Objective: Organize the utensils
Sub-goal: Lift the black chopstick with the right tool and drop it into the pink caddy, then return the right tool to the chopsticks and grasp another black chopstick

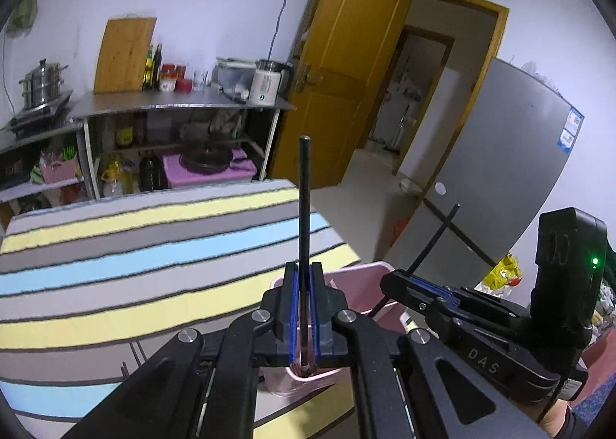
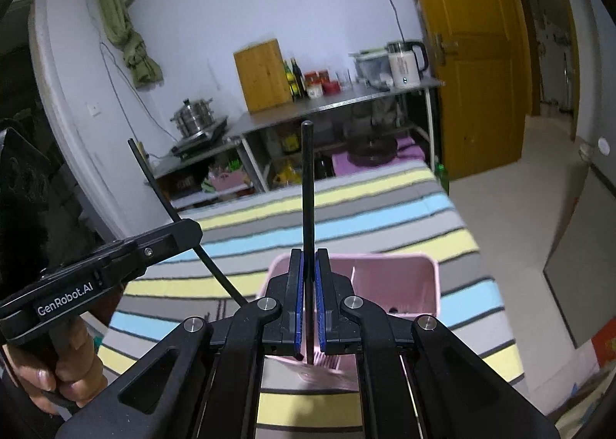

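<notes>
Left gripper (image 1: 304, 285): black plastic linkage arms with blue ribbed pads, low centre of the left wrist view; jaws pinched on a thin black round chopstick (image 1: 305, 204) that stands nearly upright, its blunt tip reaching mid-frame.
Right gripper (image 2: 309, 277): same build, low centre of the right wrist view; jaws pinched on a second black chopstick (image 2: 307, 185), straight and matte, also near upright.
Cross views: right gripper body shows at lower right of the left wrist view, its stick slanting up to the right; left gripper shows at left of the right wrist view, with its stick slanting up-left and bare fingers (image 2: 65, 373) wrapped on the handle.
Pink plastic utensil basket (image 2: 433, 277): rectangular, smooth-walled, slotted floor, open top; sits just behind and below both sets of jaws, in the lower middle of each view. Lower ends of both sticks appear in front of its opening; whether they touch the floor, cannot tell.
Striped cloth (image 1: 115, 265): soft fabric in yellow, pale blue, grey and white bands, covering the worktop under the basket.
Background: steel shelf unit (image 1: 184, 106) upper left, carrying an upright wooden cutting board (image 1: 125, 56), bottles, a white kettle (image 1: 265, 82); stacked steel steamer pot (image 1: 42, 84) at far left; yellow wooden door (image 1: 346, 65) upper right.
</notes>
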{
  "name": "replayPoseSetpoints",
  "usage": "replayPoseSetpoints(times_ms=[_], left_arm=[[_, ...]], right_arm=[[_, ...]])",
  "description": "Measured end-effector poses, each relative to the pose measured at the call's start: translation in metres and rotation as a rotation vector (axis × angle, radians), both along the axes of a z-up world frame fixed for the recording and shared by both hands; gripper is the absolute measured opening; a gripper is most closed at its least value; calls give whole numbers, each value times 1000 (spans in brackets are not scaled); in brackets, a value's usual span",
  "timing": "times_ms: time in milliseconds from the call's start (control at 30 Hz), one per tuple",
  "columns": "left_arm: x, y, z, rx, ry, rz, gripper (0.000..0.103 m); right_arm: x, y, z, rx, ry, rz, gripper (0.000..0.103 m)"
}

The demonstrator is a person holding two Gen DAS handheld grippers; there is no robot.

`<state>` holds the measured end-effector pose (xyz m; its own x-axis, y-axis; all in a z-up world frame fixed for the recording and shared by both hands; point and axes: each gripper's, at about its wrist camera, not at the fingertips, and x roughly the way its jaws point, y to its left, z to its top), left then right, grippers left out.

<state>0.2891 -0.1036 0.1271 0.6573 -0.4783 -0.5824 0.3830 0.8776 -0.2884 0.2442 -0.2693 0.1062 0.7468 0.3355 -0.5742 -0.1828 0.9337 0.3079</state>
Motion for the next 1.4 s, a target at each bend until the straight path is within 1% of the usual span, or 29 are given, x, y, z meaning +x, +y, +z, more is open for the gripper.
replayPoseSetpoints(times_ms=[167, 267, 333, 367, 433, 567, 633, 700, 867, 1067, 1200, 1400], left_arm=[[4, 1, -21, 14, 21, 1, 5], [4, 3, -25, 10, 21, 6, 5], [1, 4, -23, 7, 17, 7, 6], [0, 5, -23, 6, 12, 7, 7], [-4, 7, -21, 3, 4, 8, 11], [-18, 14, -15, -8, -17, 12, 23], [-25, 19, -13, -9, -29, 17, 26], [-34, 23, -11, -6, -44, 22, 27], [-64, 43, -11, -9, -75, 44, 27], [-106, 78, -29, 14, -74, 114, 27], [-133, 106, -51, 27, -41, 177, 27], [-152, 134, -75, 35, 10, 238, 27]], right_arm=[[8, 0, -20, 1, 52, 1, 5], [10, -5, -25, 3, 68, -2, 5], [9, -7, -26, 0, 73, -8, 7], [9, -7, -26, -1, 73, -11, 9], [6, -10, -25, 4, 66, -19, 16], [-1, -13, -22, 6, 55, -31, 18], [-8, -15, -21, 2, 49, -37, 21], [-14, -17, -21, 2, 44, -42, 23], [-36, -18, -17, 15, 16, -44, 23], [-69, -6, -18, 15, -12, -9, 23], [-84, 7, -21, 29, -19, 32, 23], [-99, 30, -28, 14, -25, 92, 23]])
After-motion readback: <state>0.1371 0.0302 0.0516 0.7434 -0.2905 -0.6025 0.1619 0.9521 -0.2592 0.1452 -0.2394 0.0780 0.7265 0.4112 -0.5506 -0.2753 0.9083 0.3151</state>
